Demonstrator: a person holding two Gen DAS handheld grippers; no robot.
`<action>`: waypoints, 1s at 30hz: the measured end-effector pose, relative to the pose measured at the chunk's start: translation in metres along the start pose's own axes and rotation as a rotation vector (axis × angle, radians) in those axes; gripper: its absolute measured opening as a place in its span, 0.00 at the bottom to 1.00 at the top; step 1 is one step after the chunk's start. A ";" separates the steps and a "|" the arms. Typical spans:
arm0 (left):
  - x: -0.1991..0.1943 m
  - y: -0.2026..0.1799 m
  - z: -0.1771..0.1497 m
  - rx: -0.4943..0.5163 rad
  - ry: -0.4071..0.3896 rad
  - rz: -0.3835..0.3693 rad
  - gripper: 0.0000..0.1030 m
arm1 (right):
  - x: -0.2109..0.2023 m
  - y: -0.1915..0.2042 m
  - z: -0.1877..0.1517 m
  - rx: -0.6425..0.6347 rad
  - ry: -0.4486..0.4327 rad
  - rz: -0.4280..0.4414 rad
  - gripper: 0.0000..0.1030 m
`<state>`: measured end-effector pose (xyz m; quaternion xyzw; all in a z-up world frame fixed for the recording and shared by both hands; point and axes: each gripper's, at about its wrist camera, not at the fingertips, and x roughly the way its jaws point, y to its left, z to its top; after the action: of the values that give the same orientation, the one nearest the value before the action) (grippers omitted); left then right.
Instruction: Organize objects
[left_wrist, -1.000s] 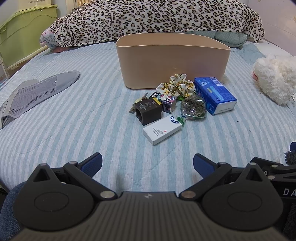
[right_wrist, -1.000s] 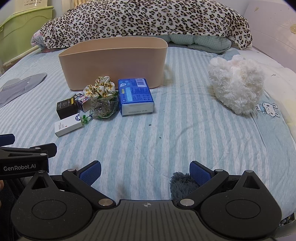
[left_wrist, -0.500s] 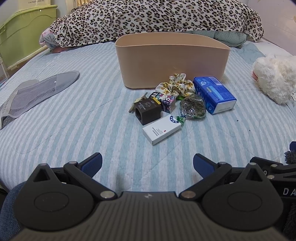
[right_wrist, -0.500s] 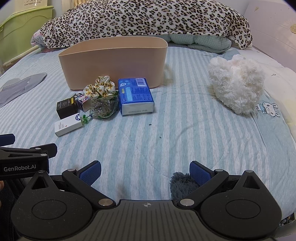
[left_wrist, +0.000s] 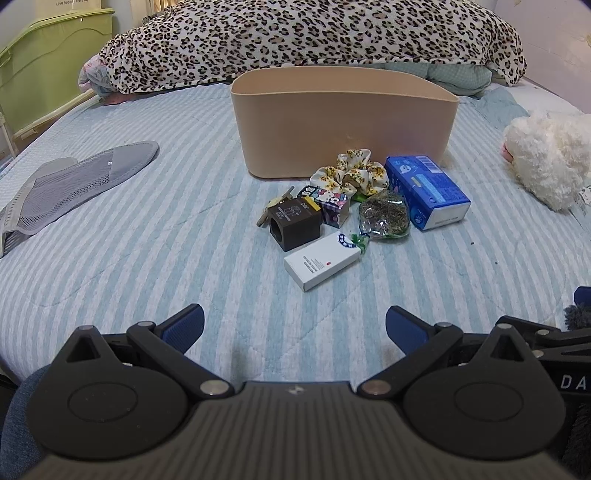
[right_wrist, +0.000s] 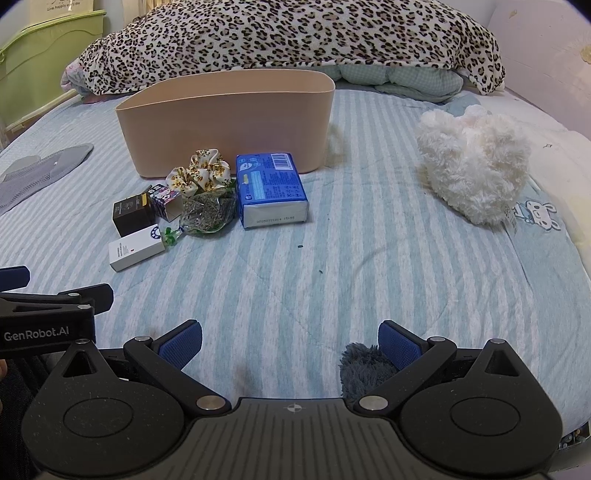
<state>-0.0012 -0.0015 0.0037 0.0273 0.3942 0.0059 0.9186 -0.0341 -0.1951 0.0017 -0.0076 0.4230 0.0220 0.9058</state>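
A tan oval bin (left_wrist: 343, 122) (right_wrist: 225, 118) stands on the striped bed. In front of it lie a floral scrunchie (left_wrist: 351, 175) (right_wrist: 199, 173), a blue tissue pack (left_wrist: 424, 190) (right_wrist: 271, 190), a clear bag of dried herbs (left_wrist: 384, 216) (right_wrist: 208, 214), a small cartoon box (left_wrist: 332, 206) (right_wrist: 164, 201), a dark brown box (left_wrist: 293, 223) (right_wrist: 131, 216) and a white box (left_wrist: 321, 260) (right_wrist: 136, 249). My left gripper (left_wrist: 293, 325) and right gripper (right_wrist: 290, 341) are open and empty, near the bed's front, well short of the objects.
A white plush toy (right_wrist: 476, 166) (left_wrist: 546, 155) lies to the right. A grey mesh pad (left_wrist: 70, 188) lies to the left. A leopard blanket (left_wrist: 303, 40) is piled behind the bin. A green crate (left_wrist: 44, 81) stands at far left.
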 end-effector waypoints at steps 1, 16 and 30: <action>0.000 0.000 0.001 -0.001 -0.001 0.003 1.00 | 0.002 -0.002 -0.001 0.004 0.008 0.006 1.00; -0.004 0.015 0.045 -0.004 -0.034 0.031 1.00 | -0.010 -0.004 0.051 0.011 -0.024 0.067 1.00; 0.055 0.040 0.100 0.010 0.065 -0.023 1.00 | 0.026 -0.010 0.118 -0.031 0.004 0.048 1.00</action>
<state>0.1102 0.0362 0.0349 0.0273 0.4241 -0.0057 0.9052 0.0733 -0.1999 0.0570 -0.0114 0.4246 0.0502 0.9039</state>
